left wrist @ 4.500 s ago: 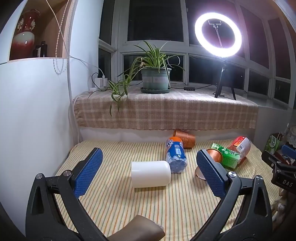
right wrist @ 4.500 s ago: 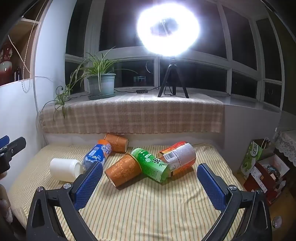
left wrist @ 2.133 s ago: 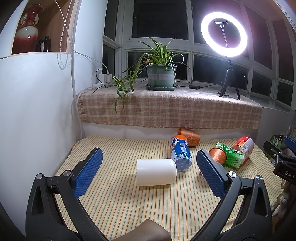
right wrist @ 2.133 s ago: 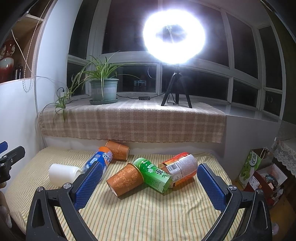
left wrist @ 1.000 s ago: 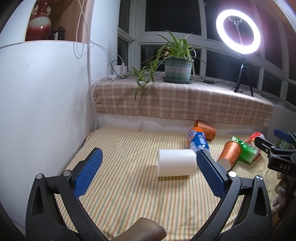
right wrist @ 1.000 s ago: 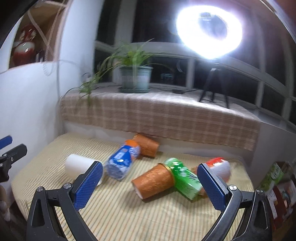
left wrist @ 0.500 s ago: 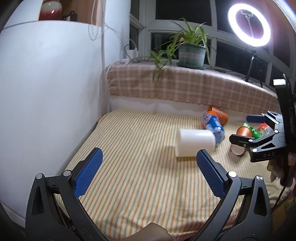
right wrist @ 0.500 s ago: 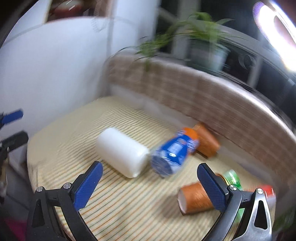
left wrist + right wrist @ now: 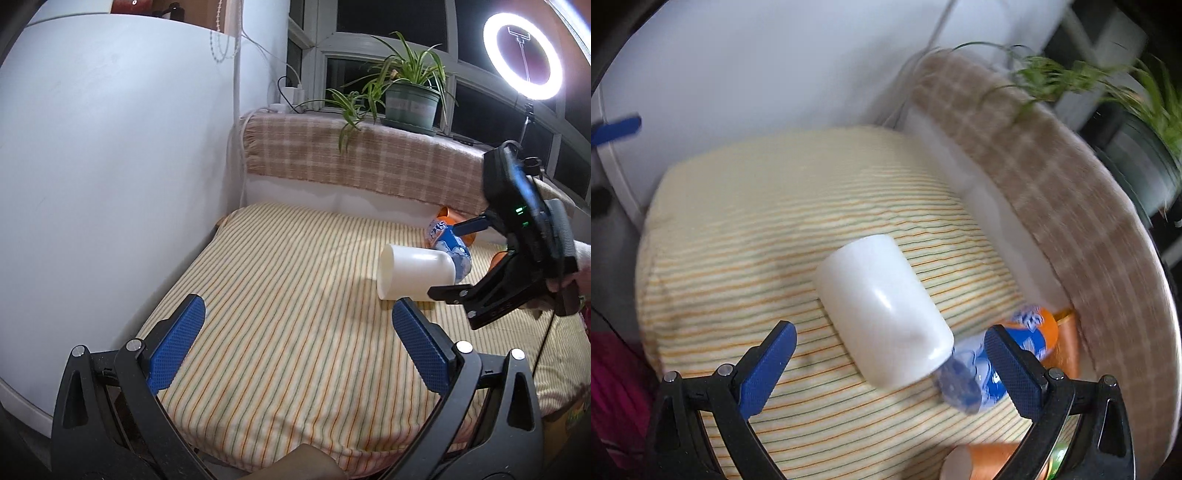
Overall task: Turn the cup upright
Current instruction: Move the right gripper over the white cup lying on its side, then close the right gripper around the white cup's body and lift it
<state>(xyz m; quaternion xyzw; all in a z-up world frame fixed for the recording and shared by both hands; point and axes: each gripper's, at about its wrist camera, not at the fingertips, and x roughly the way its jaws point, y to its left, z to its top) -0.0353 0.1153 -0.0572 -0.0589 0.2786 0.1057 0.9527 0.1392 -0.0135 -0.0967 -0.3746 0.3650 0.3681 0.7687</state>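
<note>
One white cup (image 9: 882, 310) on its side on striped mattress (image 9: 746, 229), just ahead of right hand-held gripper (image 9: 890, 354), between lines of its wide-spread, empty fingers, not touching. Blue-orange bottle (image 9: 997, 362) lies against cup's far end, behind right finger. Left hand-held gripper (image 9: 295, 343) also wide open, empty; cup (image 9: 413, 271) well ahead, toward its right finger.

Domestic room: striped mattress (image 9: 295, 314) against a white wall (image 9: 110, 166), checked cloth (image 9: 351, 162) on the window ledge, potted plant (image 9: 410, 99), ring light (image 9: 522, 61).
</note>
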